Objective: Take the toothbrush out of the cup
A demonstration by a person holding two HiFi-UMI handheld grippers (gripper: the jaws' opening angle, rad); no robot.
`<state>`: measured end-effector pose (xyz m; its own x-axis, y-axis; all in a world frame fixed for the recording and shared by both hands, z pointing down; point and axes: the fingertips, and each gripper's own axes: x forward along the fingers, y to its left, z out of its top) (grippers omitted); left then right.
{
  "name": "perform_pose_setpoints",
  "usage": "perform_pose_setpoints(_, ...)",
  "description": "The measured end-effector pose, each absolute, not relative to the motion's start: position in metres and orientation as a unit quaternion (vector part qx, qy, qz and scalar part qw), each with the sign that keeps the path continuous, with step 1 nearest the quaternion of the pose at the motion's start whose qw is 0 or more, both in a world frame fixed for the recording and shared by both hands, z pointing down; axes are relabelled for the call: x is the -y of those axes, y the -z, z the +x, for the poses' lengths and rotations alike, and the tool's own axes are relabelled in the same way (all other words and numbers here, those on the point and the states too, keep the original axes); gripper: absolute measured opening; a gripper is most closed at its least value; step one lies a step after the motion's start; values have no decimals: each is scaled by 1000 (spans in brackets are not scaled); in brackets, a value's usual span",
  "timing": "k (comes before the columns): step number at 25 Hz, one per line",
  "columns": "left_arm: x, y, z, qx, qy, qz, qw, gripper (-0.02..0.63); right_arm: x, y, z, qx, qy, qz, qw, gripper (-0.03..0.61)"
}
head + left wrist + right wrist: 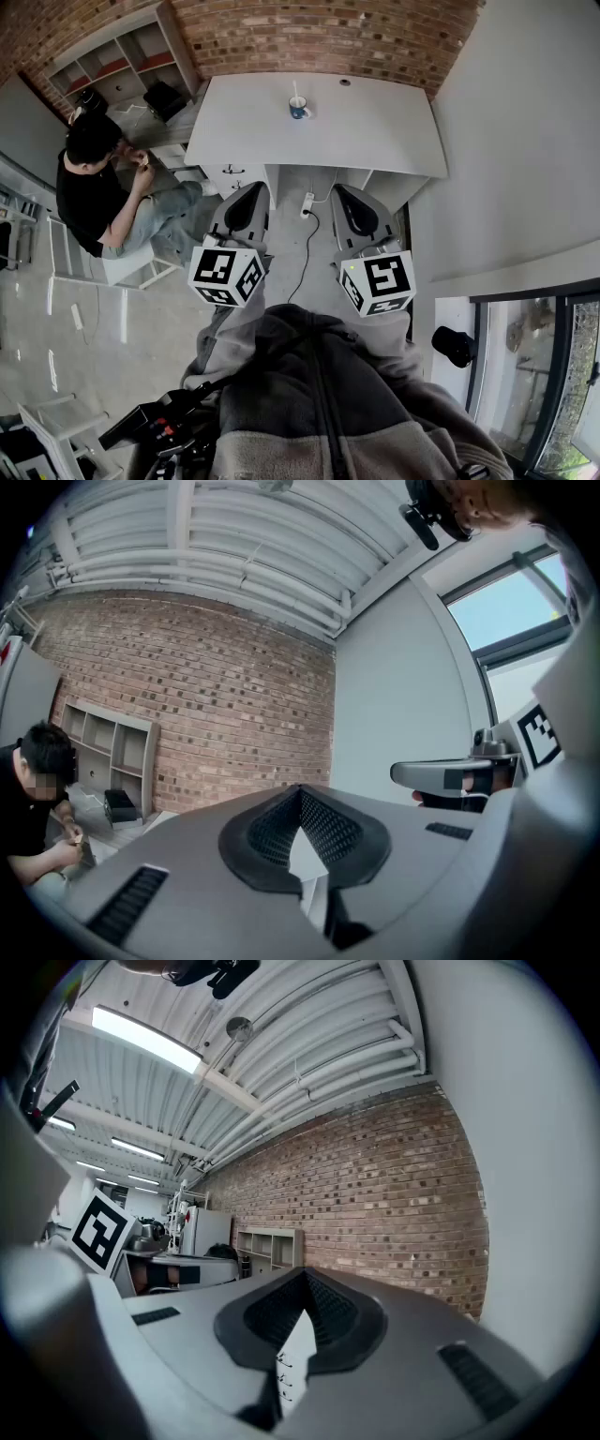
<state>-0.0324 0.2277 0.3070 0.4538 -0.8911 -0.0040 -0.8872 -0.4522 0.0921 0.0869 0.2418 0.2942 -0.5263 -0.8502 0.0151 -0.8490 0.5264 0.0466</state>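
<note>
**On the white surface, the cup holds its toothbrush; both grippers hang back, empty**

Toward the far edge of the white surface [375, 131], a little left of its middle and close to the brick wall [319, 33], stands a blue cup [298, 110]. The toothbrush [294, 92] rises from it as a pale handle, roughly upright; its head is too small to make out.

Both grippers are well apart from the cup, held over the floor [291, 244] on the near side of the surface, close to the person's grey jacket. The left gripper [254, 187] and the right gripper [343, 188] lie side by side, each pointing toward the surface's near edge, each with its marker cube [225, 275] at the rear.

In the left gripper view the fingers [272, 832] are pressed together at the tip, with nothing between them. The right gripper view shows the same: its fingers [258, 1316] meet at the tip and pinch nothing.

A white power strip [307, 203] lies on the floor under the near edge, its dark cable trailing toward the grippers. Beyond the left edge, a seated person [94, 187] in a dark top bends forward, with an open shelf unit [122, 56] against the wall behind.
</note>
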Motion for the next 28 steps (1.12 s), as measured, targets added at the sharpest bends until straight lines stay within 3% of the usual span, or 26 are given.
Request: perform_pose_setpoints(28, -222, -344, -4, 546, -12, 836, 52, 3, -238, -329, 116, 886, 5, 464, 12, 0)
